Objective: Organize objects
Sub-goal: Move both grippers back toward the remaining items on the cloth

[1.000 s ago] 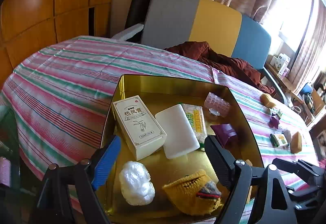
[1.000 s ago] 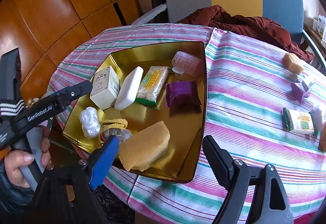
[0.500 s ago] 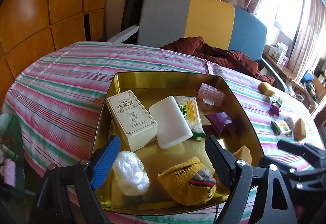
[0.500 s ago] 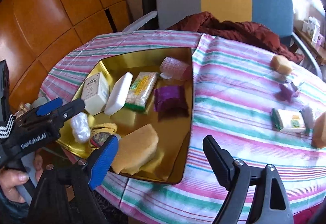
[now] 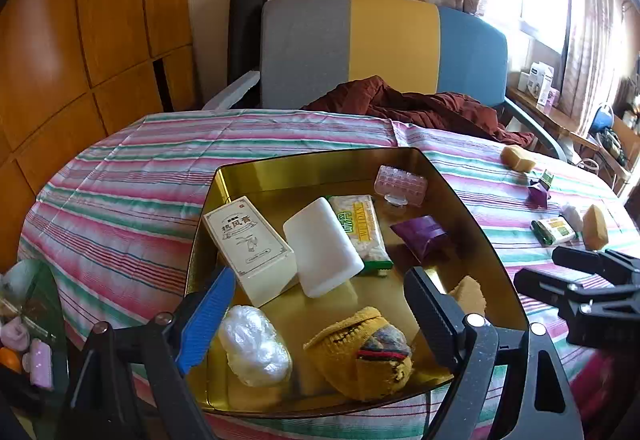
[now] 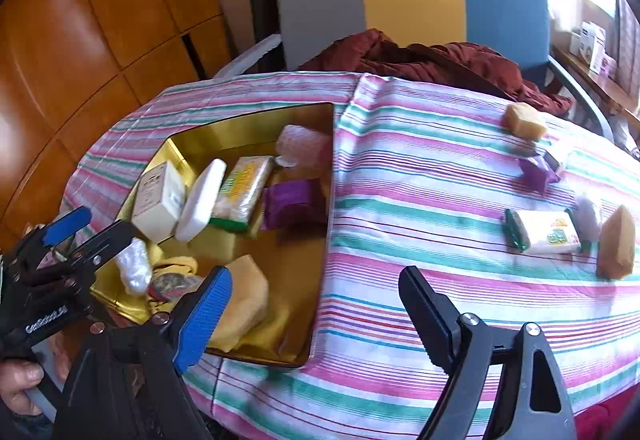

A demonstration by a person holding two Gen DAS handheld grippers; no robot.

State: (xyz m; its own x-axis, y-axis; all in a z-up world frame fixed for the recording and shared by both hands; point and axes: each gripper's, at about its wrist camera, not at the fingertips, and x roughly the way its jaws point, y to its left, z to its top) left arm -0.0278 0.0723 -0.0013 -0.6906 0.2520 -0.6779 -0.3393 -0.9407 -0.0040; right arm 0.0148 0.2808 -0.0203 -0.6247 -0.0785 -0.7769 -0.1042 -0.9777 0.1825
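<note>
Both grippers have pulled back and up from the gold tray (image 5: 496,252) over the last second. The left gripper (image 5: 316,308) hangs with its jaws spread wide and nothing between them, over the tray's near end, above the plastic-wrapped bundle (image 5: 256,346) and the yellow knit sock (image 5: 360,352). The right gripper (image 6: 316,304) is likewise spread and empty, and it has swung away from the tray toward the bare striped tablecloth (image 6: 420,168).

The yellow sponge (image 6: 244,300) now lies inside the tray's near corner, with the white box (image 5: 248,244), white block (image 5: 322,246), snack packet (image 5: 362,232), purple pouch (image 5: 420,238) and pill case (image 5: 400,184) farther in.

To my eye one item has just been put away and the right gripper is turning for the next. Still out on the cloth, well apart from the tray, are a green-ended packet (image 6: 544,232), a tan wedge (image 6: 618,242), a purple scrap (image 6: 536,170) and another sponge (image 6: 524,120).
</note>
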